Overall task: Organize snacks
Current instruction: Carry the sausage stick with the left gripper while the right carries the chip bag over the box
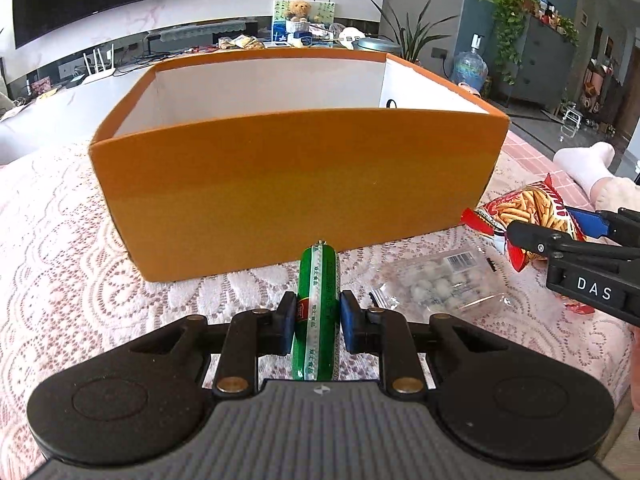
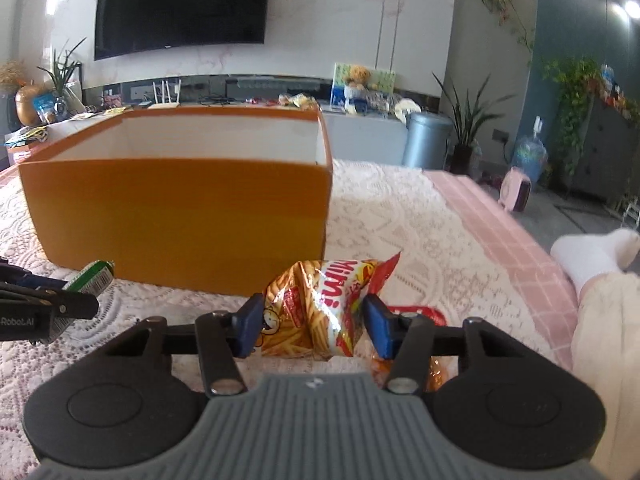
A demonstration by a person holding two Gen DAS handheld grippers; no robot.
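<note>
Left gripper (image 1: pixel 319 322) jaws pinch the green sausage (image 1: pixel 318 312), right gripper (image 2: pixel 316 322) jaws squeeze the Mimi bag (image 2: pixel 320 308), both just before the orange box (image 1: pixel 296 184); I'd clear the rim first, then drop.

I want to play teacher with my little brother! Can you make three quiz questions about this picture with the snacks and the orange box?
1. True or false: the green sausage is already inside the orange box.
2. What is the right gripper squeezing? A) a clear packet B) the red bag of stick snacks C) nothing
3. Which snack lies on the lace cloth with no gripper on it?

Key
1. False: the left gripper holds it in front of the box.
2. B
3. The clear packet of small round sweets.
</note>
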